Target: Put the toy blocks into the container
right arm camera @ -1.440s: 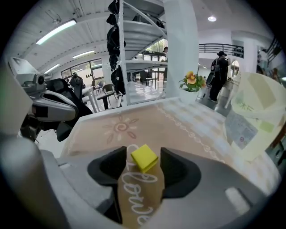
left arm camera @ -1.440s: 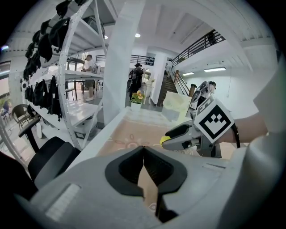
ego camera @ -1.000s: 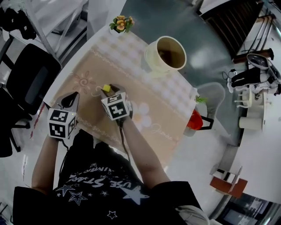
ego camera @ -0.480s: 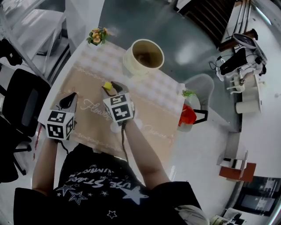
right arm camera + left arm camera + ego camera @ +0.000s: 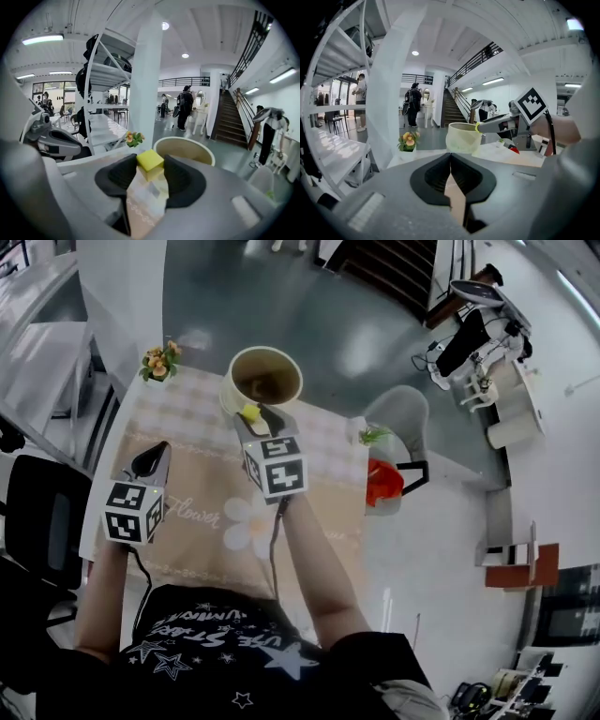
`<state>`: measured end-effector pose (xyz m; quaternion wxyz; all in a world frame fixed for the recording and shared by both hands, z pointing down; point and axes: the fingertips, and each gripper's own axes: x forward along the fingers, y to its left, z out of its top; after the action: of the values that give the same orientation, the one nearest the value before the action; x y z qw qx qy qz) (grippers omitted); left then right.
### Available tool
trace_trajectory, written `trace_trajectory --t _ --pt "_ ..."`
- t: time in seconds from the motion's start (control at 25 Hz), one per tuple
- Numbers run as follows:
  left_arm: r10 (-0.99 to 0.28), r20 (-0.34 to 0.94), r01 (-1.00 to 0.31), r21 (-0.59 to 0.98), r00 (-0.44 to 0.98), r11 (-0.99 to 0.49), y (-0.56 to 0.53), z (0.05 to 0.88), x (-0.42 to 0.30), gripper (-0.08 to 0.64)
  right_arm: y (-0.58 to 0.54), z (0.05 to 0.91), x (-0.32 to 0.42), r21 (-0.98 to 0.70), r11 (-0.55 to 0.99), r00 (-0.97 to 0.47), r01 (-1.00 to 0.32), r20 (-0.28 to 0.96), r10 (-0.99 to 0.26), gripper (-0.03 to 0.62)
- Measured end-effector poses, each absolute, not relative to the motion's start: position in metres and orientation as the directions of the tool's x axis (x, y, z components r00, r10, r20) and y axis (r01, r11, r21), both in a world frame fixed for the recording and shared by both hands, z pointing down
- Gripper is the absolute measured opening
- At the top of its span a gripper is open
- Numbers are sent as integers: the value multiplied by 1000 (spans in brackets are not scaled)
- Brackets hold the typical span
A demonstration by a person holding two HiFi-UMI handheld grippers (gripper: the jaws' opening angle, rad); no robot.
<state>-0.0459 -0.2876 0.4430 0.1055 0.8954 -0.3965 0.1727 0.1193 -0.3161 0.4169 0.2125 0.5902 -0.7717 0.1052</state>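
Yellow block [image 5: 150,161] pinched in right gripper [image 5: 150,165] beside cream container [image 5: 229,390], contents unclear; left gripper [image 5: 450,158] closed, empty

Bright ceiling lights [image 5: 41,39], soft shadows, fisheye warp, black vignetted corners.

small yellow toy block [image 5: 150,160], cube-shaped, pinched at tips of right gripper [image 5: 150,168], just beside rim of upright cream round container [image 5: 231,390]

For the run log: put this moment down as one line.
right gripper: shut on yellow block | block at container rim | left gripper: shut, empty
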Motion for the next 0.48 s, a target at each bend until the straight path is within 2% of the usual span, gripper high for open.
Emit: trace_trajectory --t 0.24,0.48 --pt "-645 353 -704 59 678 -708 -311 428 -14 11 -341 395 162 116 188 -124 -975 419 -899 186" --pt "-631 342 -687 62 696 -724 -333 423 -1 11 -365 403 188 132 145 -71 -981 449 -891 186"
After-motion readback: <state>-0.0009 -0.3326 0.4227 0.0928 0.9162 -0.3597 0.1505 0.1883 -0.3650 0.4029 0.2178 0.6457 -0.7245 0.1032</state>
